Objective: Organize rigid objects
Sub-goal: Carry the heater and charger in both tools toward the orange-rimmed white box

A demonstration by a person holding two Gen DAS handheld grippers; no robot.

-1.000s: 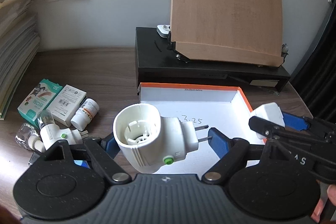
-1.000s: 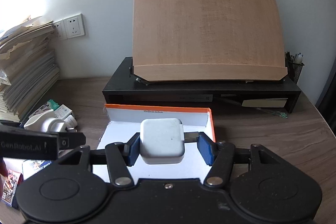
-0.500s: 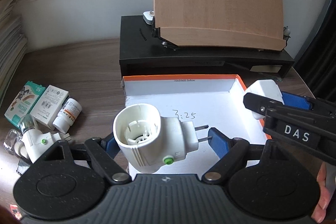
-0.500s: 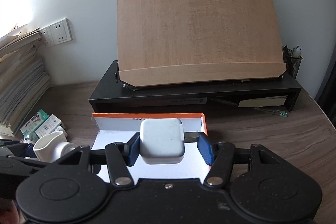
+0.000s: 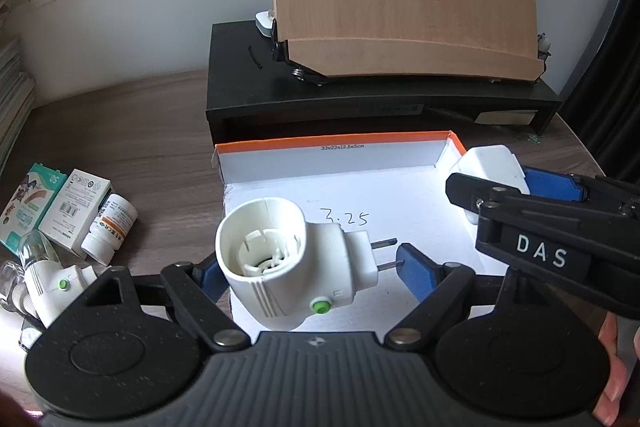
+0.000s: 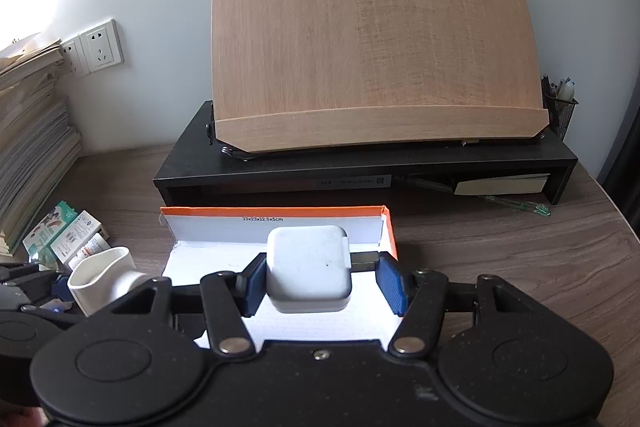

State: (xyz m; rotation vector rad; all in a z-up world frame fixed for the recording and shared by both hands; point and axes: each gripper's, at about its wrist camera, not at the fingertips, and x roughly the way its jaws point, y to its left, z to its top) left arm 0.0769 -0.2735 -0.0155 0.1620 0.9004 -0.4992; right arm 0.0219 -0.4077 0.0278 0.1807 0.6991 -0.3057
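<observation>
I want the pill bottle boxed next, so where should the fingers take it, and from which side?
Grip the white pill bottle across its round body, coming from above. It lies on its side on the desk, cap end nearest, with a white carton tight against its left, so closing along its length from overhead probably avoids the carton; the right side looks free.

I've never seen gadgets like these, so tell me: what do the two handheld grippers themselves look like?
Both are matte black plastic. The left gripper and the right gripper each have two round discs on a wide body, linkage bars with silver rivets, and fingers padded in ribbed blue. The left one's body has a grey ribbed centre. The right one's side carries white "DAS" lettering. No cables are visible.
</observation>
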